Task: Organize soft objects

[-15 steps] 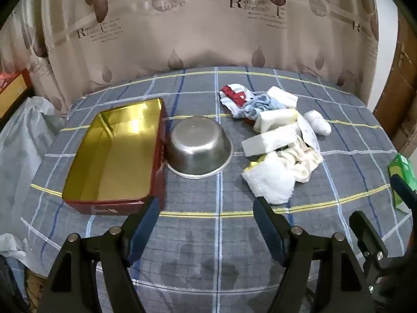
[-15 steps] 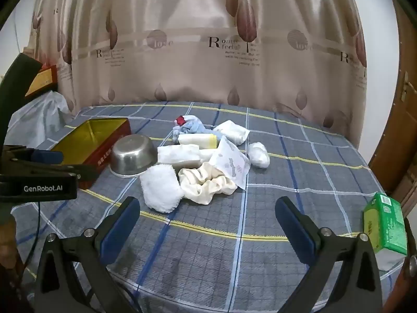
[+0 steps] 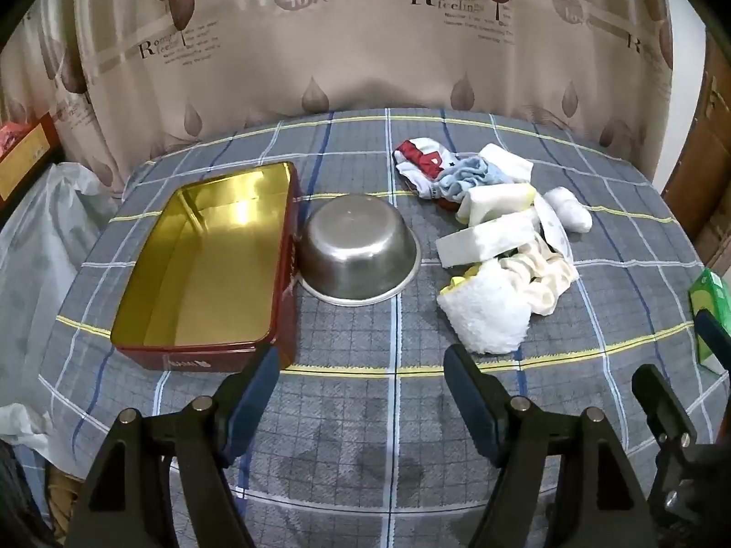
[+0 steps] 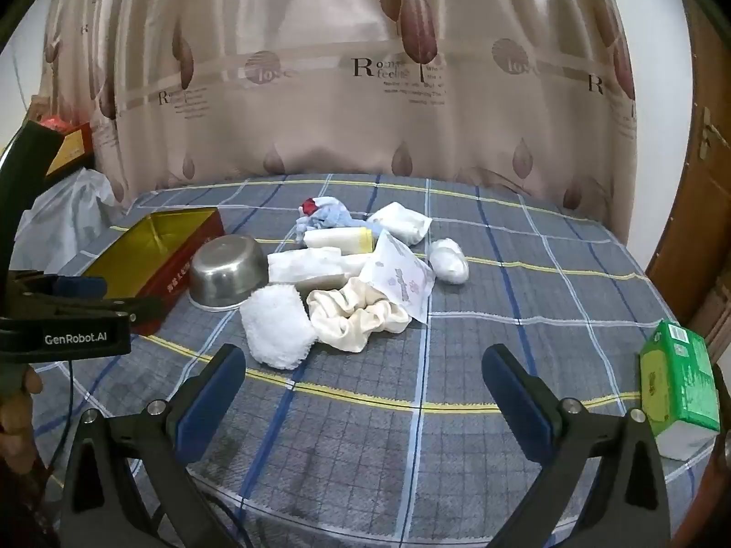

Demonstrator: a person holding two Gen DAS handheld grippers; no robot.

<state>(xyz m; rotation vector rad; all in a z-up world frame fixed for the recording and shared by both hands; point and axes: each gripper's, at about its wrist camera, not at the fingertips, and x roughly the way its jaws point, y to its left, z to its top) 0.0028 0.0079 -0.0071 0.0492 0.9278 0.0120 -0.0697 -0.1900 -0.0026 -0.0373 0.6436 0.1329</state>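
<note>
Both tongs spread, pinching nothing

The soft-object pile (image 4: 347, 274) lies ahead of the right gripper (image 4: 365, 379), ahead-right of the left gripper (image 3: 361, 376); lower pieces are buried, the green carton (image 3: 708, 315) cut off.

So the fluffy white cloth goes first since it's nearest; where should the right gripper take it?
Grip the fluffy white cloth across its rounded near end, coming from the front edge of the table. That end lies free, while its far side touches the cream fabric. The right gripper is open.
</note>
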